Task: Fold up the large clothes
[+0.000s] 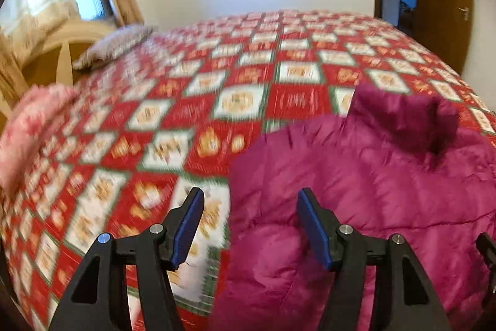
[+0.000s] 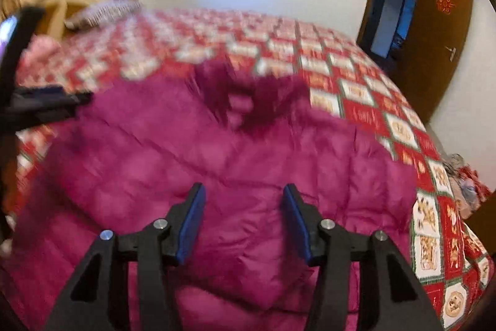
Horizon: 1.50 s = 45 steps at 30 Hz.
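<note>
A magenta puffer jacket (image 1: 372,182) with a darker fur-trimmed hood (image 1: 412,120) lies on the bed. My left gripper (image 1: 249,207) is open and empty, hovering over the jacket's left edge where it meets the quilt. In the right wrist view the jacket (image 2: 217,169) fills the middle, with its fur hood (image 2: 248,95) at the far side. My right gripper (image 2: 243,200) is open and empty above the jacket's body. The left gripper shows as a dark shape at the left edge (image 2: 40,104).
The bed has a red, white and green patchwork quilt (image 1: 186,101). A pink fluffy item (image 1: 28,126) and a grey pillow (image 1: 114,45) lie by the headboard. A brown door (image 2: 434,30) stands open at right. Bundled clothes (image 2: 468,185) lie off the right edge.
</note>
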Each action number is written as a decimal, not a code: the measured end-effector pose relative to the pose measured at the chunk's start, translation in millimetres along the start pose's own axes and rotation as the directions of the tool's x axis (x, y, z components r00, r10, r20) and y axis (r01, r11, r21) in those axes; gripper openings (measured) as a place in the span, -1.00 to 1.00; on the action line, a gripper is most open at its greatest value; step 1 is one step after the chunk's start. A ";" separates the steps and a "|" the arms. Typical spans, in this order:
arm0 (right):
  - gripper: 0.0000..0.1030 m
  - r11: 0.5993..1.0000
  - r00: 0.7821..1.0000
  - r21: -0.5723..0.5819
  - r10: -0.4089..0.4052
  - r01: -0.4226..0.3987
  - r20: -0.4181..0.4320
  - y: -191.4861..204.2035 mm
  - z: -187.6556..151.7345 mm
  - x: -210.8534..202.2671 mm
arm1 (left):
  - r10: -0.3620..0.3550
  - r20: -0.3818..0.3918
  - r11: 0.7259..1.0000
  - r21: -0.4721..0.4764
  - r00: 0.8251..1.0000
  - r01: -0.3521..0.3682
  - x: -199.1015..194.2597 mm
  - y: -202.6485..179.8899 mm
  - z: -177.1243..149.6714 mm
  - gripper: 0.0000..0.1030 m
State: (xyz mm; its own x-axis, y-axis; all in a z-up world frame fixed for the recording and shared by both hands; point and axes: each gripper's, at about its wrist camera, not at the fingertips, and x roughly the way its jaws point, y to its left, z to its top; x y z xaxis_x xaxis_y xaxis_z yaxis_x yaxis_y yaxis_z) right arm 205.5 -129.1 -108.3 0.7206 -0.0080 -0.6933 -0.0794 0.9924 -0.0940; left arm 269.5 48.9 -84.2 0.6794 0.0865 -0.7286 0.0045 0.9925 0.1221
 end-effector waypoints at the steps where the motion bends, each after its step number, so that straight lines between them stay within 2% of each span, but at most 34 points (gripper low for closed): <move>1: 0.03 1.000 1.000 0.014 -0.003 0.003 -0.016 -5.1 -4.9 7.5 | -0.005 -0.019 1.000 -0.010 1.000 0.004 9.5 -0.4 -7.2 0.23; 2: 0.03 1.000 1.000 0.031 -0.001 0.002 -0.020 -12.1 -9.8 11.2 | -0.008 -0.028 1.000 -0.012 1.000 0.008 16.7 -2.6 -13.6 0.23; 3: 0.12 0.998 1.000 0.059 0.003 -0.002 -0.019 -22.3 -16.4 15.6 | -0.008 -0.029 1.000 -0.008 1.000 0.008 23.4 -6.8 -24.3 0.24; 5: 0.48 0.995 0.999 0.097 0.024 -0.022 -0.027 -35.0 -26.1 22.4 | 0.005 -0.009 1.000 -0.010 1.000 -0.005 31.1 -11.6 -38.9 0.32; 6: 0.49 0.990 0.998 0.135 0.056 -0.050 -0.041 -42.2 -29.2 27.9 | 0.028 0.000 1.000 -0.009 1.000 -0.028 30.9 -12.2 -38.0 0.39; 7: 0.49 0.982 0.995 0.169 0.088 -0.080 -0.038 -48.5 -28.7 29.3 | 0.067 -0.002 0.998 -0.008 0.998 -0.067 32.6 -13.6 -35.9 0.56; 8: 0.51 0.979 0.995 0.181 0.098 -0.090 -0.036 -50.0 -27.9 30.3 | 0.099 -0.009 0.995 -0.005 0.995 -0.099 35.7 -15.7 -34.6 0.65; 12: 0.53 0.990 0.997 0.133 0.050 -0.043 -0.050 -38.8 -23.7 31.3 | 0.172 0.003 0.985 0.032 0.985 -0.172 38.0 -23.5 -33.4 0.75; 14: 0.53 0.989 0.997 0.143 0.058 -0.050 -0.052 -40.7 -23.5 30.2 | 0.197 0.015 0.979 0.048 0.980 -0.197 37.4 -26.7 -33.8 0.76; 16: 0.52 0.986 0.996 0.157 0.061 -0.051 -0.062 -46.2 -23.1 27.2 | 0.193 0.018 0.980 0.043 0.981 -0.193 37.1 -25.0 -33.9 0.77; 18: 0.25 0.980 0.998 0.196 0.040 -0.030 -0.050 -52.3 -21.4 12.1 | 0.166 0.015 0.986 0.019 0.986 -0.166 37.0 -19.1 -34.0 0.77; 21: 0.23 0.955 0.998 0.294 0.035 -0.047 0.047 -61.5 -17.1 -17.7 | 0.118 0.002 0.993 -0.025 0.993 -0.118 38.6 -9.9 -34.2 0.77; 24: 0.21 0.957 0.995 0.280 0.060 -0.079 0.075 -50.8 -3.1 -25.2 | 0.105 -0.002 0.994 -0.039 0.994 -0.105 39.5 -8.0 -34.3 0.78; 26: 0.11 0.971 0.997 0.227 0.067 -0.076 0.047 -36.6 3.0 -12.7 | 0.107 -0.001 0.993 -0.038 0.994 -0.107 39.1 -9.3 -34.1 0.79; 27: 0.03 0.976 0.997 0.206 0.073 -0.074 0.012 -31.8 1.8 -1.3 | 0.106 -0.001 0.994 -0.039 0.994 -0.106 39.2 -9.2 -34.1 0.79; 29: 0.02 0.982 0.996 0.183 0.061 -0.048 -0.068 -29.1 -5.6 21.6 | 0.096 0.001 0.994 -0.044 0.995 -0.096 38.8 -8.7 -34.2 0.80; 31: 0.02 0.988 0.997 0.150 0.042 -0.034 -0.057 -27.5 -13.9 26.6 | 0.077 0.000 0.995 -0.058 0.997 -0.077 38.5 -6.5 -34.7 0.80; 33: 0.02 0.991 0.996 0.132 0.036 -0.025 -0.084 -28.3 -12.4 25.1 | 0.054 -0.002 0.995 -0.082 0.999 -0.054 38.3 -2.5 -35.0 0.80; 35: 0.03 0.987 0.992 0.156 0.059 -0.042 -0.111 -33.7 -2.6 18.3 | 0.041 0.003 0.993 -0.110 0.999 -0.040 36.4 2.8 -35.6 0.80; 37: 0.09 0.964 0.991 0.247 0.120 -0.102 -0.057 -49.9 14.5 5.1 | 0.025 0.023 0.990 -0.143 0.999 -0.022 32.0 7.9 -36.7 0.80; 38: 0.22 0.951 0.992 0.289 0.122 -0.107 -0.035 -57.5 26.6 2.5 | 0.019 0.036 0.988 -0.153 0.999 -0.013 29.5 9.5 -37.3 0.80; 39: 0.44 0.938 0.993 0.329 0.118 -0.104 -0.020 -65.2 40.3 2.7 | 0.014 0.051 0.987 -0.162 0.999 -0.005 26.5 10.8 -37.6 0.80; 41: 0.58 0.918 0.991 0.378 0.135 -0.120 -0.013 -75.9 69.5 14.3 | 0.011 0.079 0.985 -0.175 0.997 0.003 20.9 12.5 -38.4 0.80; 43: 0.58 0.910 0.992 0.403 0.120 -0.094 -0.040 -80.3 98.6 35.3 | 0.008 0.093 0.982 -0.186 0.996 0.009 18.2 14.8 -38.9 0.80; 45: 0.58 0.899 0.986 0.428 0.139 -0.088 -0.089 -82.1 124.2 63.2 | 0.004 0.096 0.980 -0.201 0.995 0.015 17.8 17.5 -39.2 0.80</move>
State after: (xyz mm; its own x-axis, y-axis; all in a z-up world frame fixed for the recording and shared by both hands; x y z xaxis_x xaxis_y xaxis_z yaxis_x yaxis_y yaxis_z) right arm 343.1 -195.8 -55.7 0.6387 0.1190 -0.7602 0.1602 0.9458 0.2826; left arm 252.9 71.2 -121.5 0.7465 0.0820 -0.6604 -0.1326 0.9908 -0.0268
